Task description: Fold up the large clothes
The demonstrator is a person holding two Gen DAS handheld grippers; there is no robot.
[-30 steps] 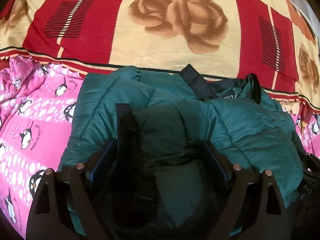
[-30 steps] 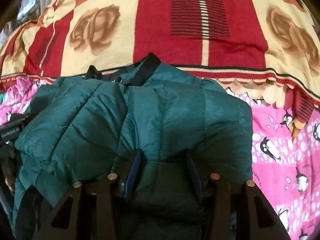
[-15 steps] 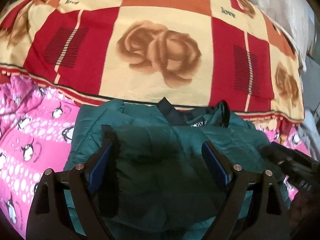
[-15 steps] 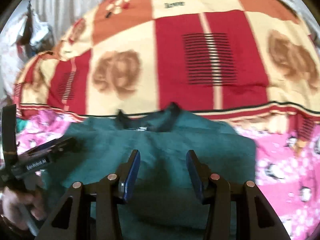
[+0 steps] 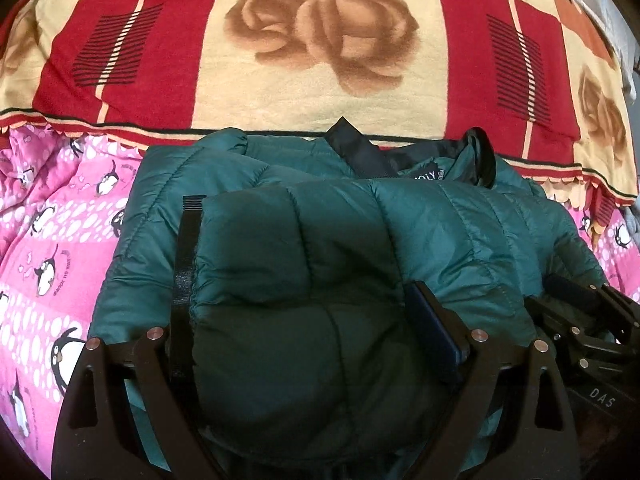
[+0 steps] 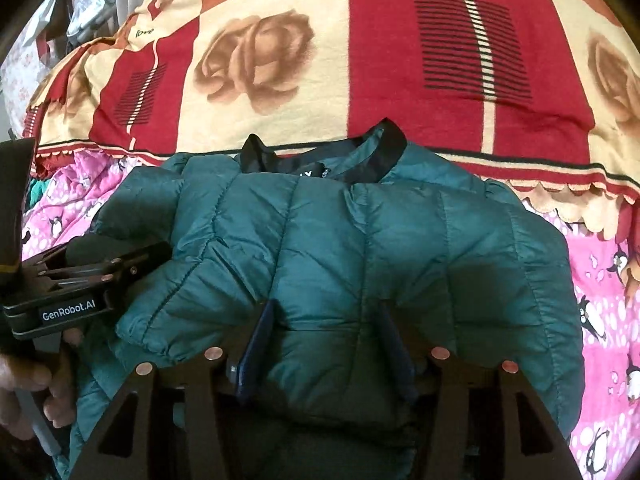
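Observation:
A teal puffer jacket (image 5: 320, 248) (image 6: 360, 240) lies folded on the bed, its black collar (image 5: 360, 152) (image 6: 384, 140) toward the blanket. My left gripper (image 5: 304, 304) sits low over the jacket's near left part. Its jaws are wide and still opening, and a puffy fold fills the gap and hides the left finger. My right gripper (image 6: 326, 308) is over the near right part, jaws opening, with a ridge of jacket between the blue pads (image 6: 256, 344). Each gripper shows in the other's view: the left gripper (image 6: 100, 264) and the right gripper (image 5: 580, 304).
A red and cream rose blanket (image 5: 320, 40) (image 6: 360, 60) covers the bed beyond the jacket. A pink penguin sheet (image 5: 48, 240) (image 6: 600, 300) lies under and beside it. A person's hand (image 6: 36, 376) holds the left gripper's handle. Clutter (image 6: 88, 12) sits past the bed's far left corner.
Half a second ago both grippers were pulled back above the flat jacket. Now both are down close on it again with fabric bulging between the fingers. The right jaws stand wider.

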